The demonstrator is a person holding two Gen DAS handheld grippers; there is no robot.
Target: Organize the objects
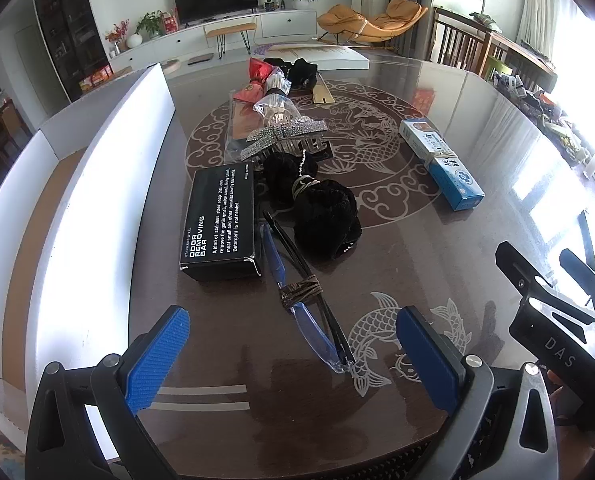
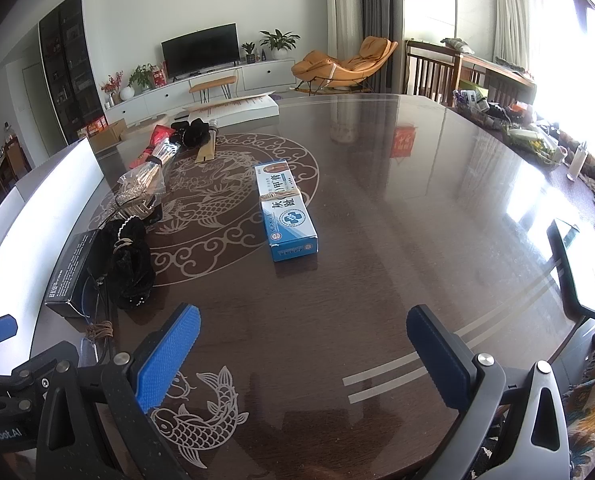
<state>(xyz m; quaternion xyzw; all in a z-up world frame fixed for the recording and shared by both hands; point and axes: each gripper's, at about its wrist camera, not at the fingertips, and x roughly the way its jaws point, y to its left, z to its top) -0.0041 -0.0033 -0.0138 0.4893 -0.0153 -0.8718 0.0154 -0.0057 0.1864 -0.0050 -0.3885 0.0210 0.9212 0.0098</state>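
Observation:
My left gripper [image 1: 293,344] is open and empty, low over the table. Blue-framed glasses tied with brown cord [image 1: 301,292] lie just ahead, their near end between my fingers. Beyond are a black "Odor Removing Bar" box [image 1: 219,220], a black furry hair tie [image 1: 325,216], a rhinestone hair clip [image 1: 285,136] and wrapped items [image 1: 265,92]. A blue and white medicine box [image 1: 441,162] lies to the right. My right gripper [image 2: 303,356] is open and empty. The medicine box [image 2: 285,208] lies ahead of it, the black box [image 2: 71,272] and hair tie [image 2: 131,260] to its left.
A long white cardboard box [image 1: 97,184] stands open along the table's left side. The dark glass table [image 2: 397,220] has dragon and fish patterns. A phone [image 2: 577,264] lies at the right edge. Clutter lines the far right [image 2: 537,140].

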